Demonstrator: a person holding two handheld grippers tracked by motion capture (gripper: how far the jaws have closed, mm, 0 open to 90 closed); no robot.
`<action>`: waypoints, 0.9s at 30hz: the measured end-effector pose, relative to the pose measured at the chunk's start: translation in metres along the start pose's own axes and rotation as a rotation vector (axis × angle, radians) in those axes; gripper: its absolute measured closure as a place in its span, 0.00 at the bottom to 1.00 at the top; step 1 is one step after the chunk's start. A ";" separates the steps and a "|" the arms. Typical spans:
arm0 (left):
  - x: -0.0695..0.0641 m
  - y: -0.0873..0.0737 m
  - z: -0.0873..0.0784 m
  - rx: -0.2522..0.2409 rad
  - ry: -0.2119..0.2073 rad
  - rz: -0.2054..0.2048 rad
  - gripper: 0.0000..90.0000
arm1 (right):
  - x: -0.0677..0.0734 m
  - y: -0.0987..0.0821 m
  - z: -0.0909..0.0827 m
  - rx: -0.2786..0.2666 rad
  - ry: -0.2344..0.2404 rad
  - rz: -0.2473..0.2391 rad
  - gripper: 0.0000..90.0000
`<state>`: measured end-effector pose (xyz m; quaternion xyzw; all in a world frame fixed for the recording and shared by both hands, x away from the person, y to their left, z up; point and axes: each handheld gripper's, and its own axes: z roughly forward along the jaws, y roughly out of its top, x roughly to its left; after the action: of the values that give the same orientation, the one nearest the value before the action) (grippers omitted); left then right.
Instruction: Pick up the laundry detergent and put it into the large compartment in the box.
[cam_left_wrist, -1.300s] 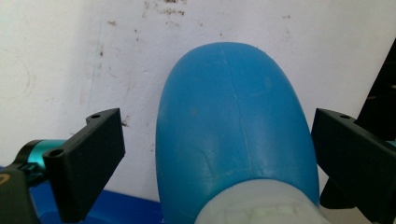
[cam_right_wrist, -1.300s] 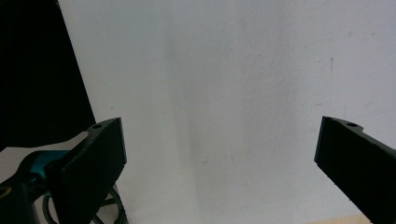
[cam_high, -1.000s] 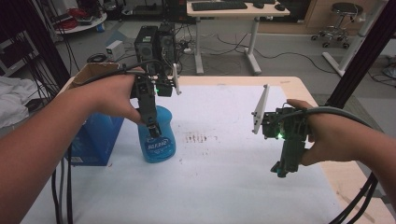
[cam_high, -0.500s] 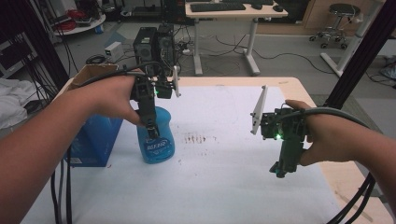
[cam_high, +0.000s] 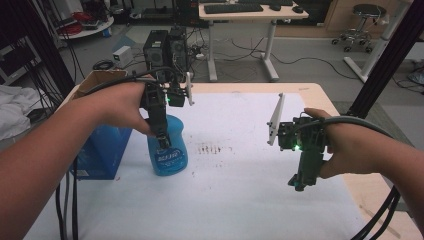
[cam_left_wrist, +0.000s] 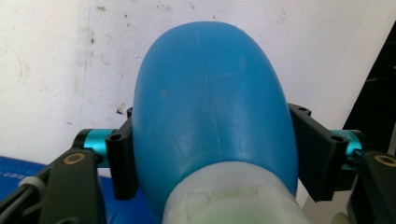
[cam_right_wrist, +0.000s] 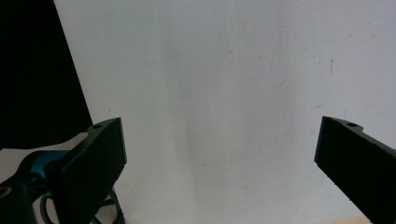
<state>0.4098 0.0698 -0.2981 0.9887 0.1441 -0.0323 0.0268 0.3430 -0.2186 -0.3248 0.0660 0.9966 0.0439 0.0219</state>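
A blue plastic bottle (cam_high: 167, 152) with a printed label stands upright on the white table cover (cam_high: 240, 200), left of the middle. My left gripper (cam_high: 161, 134) comes down on it from above. Its jaws have just been closing, and in the left gripper view the two black pads (cam_left_wrist: 122, 163) press on both sides of the bottle (cam_left_wrist: 210, 102) near its pale neck. My right gripper (cam_high: 300, 182) hangs over the right part of the table, pointing down. Its jaws stand wide apart in the right gripper view (cam_right_wrist: 224, 154), with only white cover between them.
A blue box (cam_high: 102, 150) stands just left of the bottle, with an open cardboard box (cam_high: 100, 80) behind it. Dark smudges (cam_high: 210, 149) mark the cover near the middle. The bare wooden table edge (cam_high: 370, 195) runs along the right. A desk and computer towers stand beyond the table.
Both hands have stayed where they were. The left gripper's jaws have drawn in against the blue bottle.
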 end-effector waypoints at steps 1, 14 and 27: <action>0.000 0.000 0.000 0.003 0.002 0.002 0.34 | 0.000 0.000 0.000 0.001 0.001 0.001 0.01; 0.001 0.001 0.001 0.015 0.014 0.003 0.39 | 0.001 -0.001 0.000 0.002 -0.006 0.010 0.01; -0.001 0.003 0.001 0.031 0.040 0.005 0.40 | 0.001 -0.002 0.000 -0.003 -0.009 0.010 0.01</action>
<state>0.4094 0.0668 -0.2990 0.9898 0.1416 -0.0145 0.0085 0.3415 -0.2207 -0.3249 0.0710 0.9961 0.0450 0.0263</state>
